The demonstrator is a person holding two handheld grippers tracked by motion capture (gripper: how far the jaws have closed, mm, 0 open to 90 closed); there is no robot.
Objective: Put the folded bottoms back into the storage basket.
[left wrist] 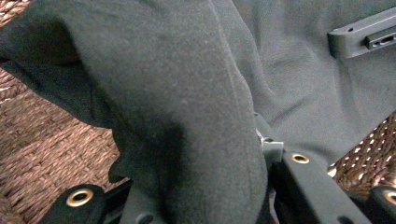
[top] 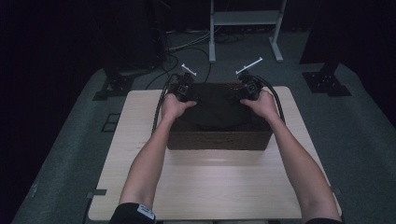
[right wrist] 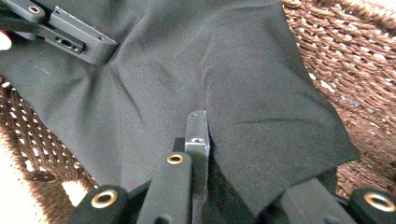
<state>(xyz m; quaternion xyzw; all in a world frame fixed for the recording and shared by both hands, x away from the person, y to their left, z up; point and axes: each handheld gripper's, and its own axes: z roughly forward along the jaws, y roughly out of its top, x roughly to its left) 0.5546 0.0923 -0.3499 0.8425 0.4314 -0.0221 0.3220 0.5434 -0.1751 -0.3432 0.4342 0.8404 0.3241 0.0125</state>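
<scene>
Black woven-fabric garment (top: 217,112): lying in brown rectangular wicker basket (top: 219,139) mid-bench (top: 205,186); left gripper (top: 183,89) and right gripper (top: 250,86) each pinching a far corner, seemingly for spreading it flat.

Both forearms extended; left hand-held gripper (top: 185,89), right hand-held gripper (top: 247,87) clamped.

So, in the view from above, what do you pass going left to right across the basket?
Person's left hand with the left gripper → black cloth in the wicker basket → right gripper with the right hand.
</scene>
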